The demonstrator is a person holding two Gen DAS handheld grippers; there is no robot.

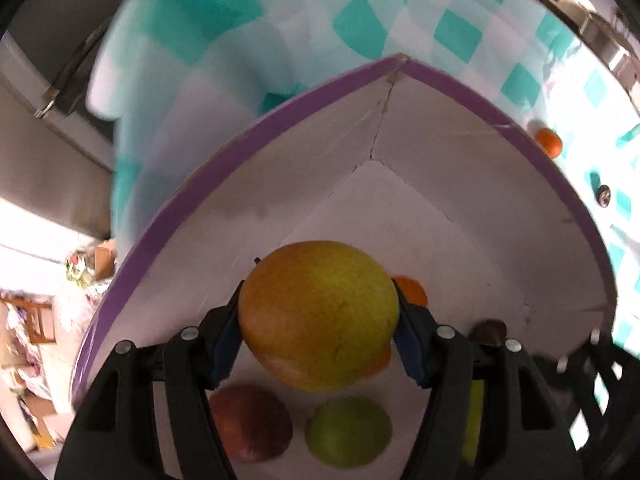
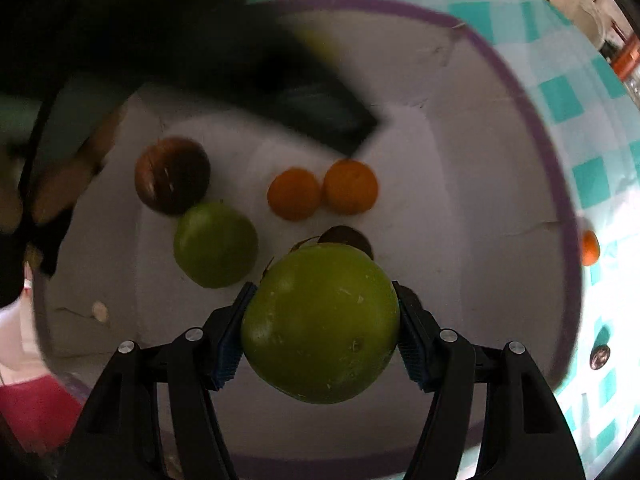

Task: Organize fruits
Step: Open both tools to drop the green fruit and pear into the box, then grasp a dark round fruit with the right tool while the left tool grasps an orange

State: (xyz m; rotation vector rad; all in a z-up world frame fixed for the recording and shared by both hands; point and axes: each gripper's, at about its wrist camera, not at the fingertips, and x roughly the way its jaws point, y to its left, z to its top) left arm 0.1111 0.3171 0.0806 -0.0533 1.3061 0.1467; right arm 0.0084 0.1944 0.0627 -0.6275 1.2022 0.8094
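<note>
We are holding both claws above the white box with the purple rim [image 1: 304, 100], and we are using this box as our landmark. The left gripper [image 1: 318, 322] is pinching a big yellow-orange fruit [image 1: 318, 314] between its blue pads, over the box floor. The right gripper [image 2: 322, 326] is pinching a large green fruit [image 2: 320, 322] in the same way, also over the inside of the box.

Inside the box some fruits are already lying: a green apple [image 2: 216, 244], a dark brown fruit [image 2: 172, 174] touching it, and two small oranges [image 2: 322, 192] side by side. One more small orange [image 2: 590, 247] is lying outside the box, on the checked tablecloth [image 2: 580, 112].

To do this step well, in our judgement, we should be lowering each fruit to a bare part of the floor, away from the fruits below, and opening the claw only when the fruit is nearly resting, so it is not rolling or bruising. The two claws should be staying apart from each other.

We are not finding any brand, label or readable writing.
</note>
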